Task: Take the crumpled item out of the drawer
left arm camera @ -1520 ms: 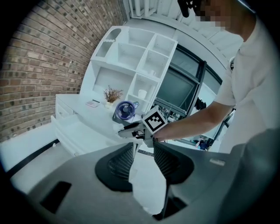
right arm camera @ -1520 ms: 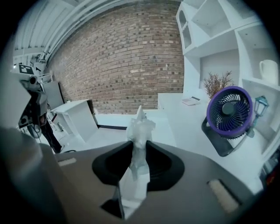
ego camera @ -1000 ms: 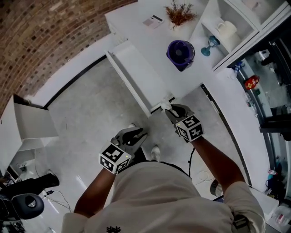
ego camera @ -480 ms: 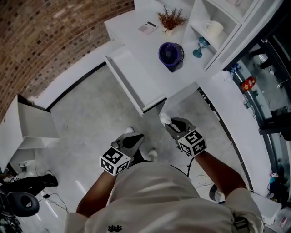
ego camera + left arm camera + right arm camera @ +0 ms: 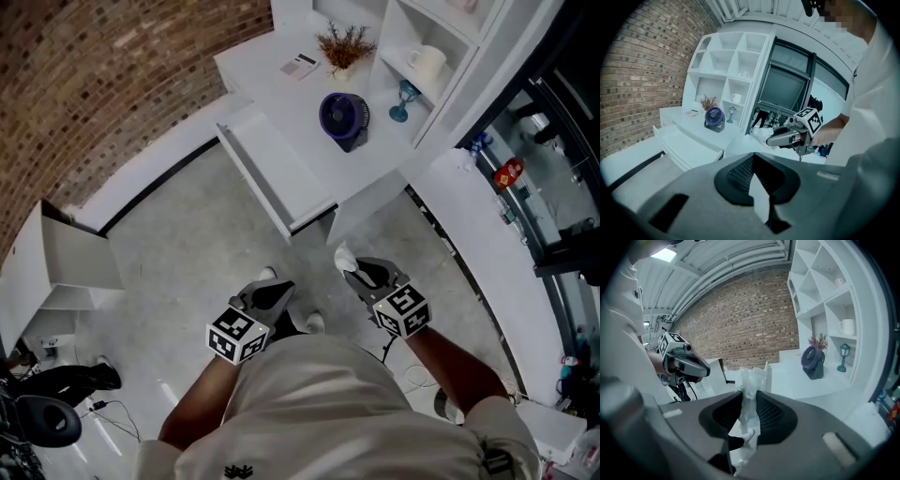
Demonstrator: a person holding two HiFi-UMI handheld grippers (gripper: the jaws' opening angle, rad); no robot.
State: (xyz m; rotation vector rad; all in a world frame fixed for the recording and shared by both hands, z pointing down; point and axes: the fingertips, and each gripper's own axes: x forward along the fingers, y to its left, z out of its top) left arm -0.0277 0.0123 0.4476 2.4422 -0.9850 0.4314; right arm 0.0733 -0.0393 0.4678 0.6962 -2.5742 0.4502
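Note:
A white crumpled item [image 5: 344,257] sticks out of my right gripper [image 5: 354,270], which is shut on it, above the floor and in front of the cabinet. In the right gripper view the crumpled item [image 5: 749,399] stands pinched between the two dark jaws. The white drawer [image 5: 272,173] stands pulled open from the counter, apart from both grippers. My left gripper [image 5: 272,295] is shut and holds nothing, low at the left near my body. The left gripper view shows its jaws closed together [image 5: 757,187], with the right gripper [image 5: 780,139] and its white wad beyond.
A purple fan [image 5: 339,114], a blue goblet [image 5: 403,97], a white mug [image 5: 424,64] and a dried plant [image 5: 342,42] stand on the white counter and shelves. An open white box [image 5: 70,253] stands on the floor at left. The brick wall [image 5: 112,66] runs behind.
My left gripper's jaws have closed. My right gripper has drawn back from the drawer's front end with the crumpled item in it. The drawer now lies farther from both grippers.

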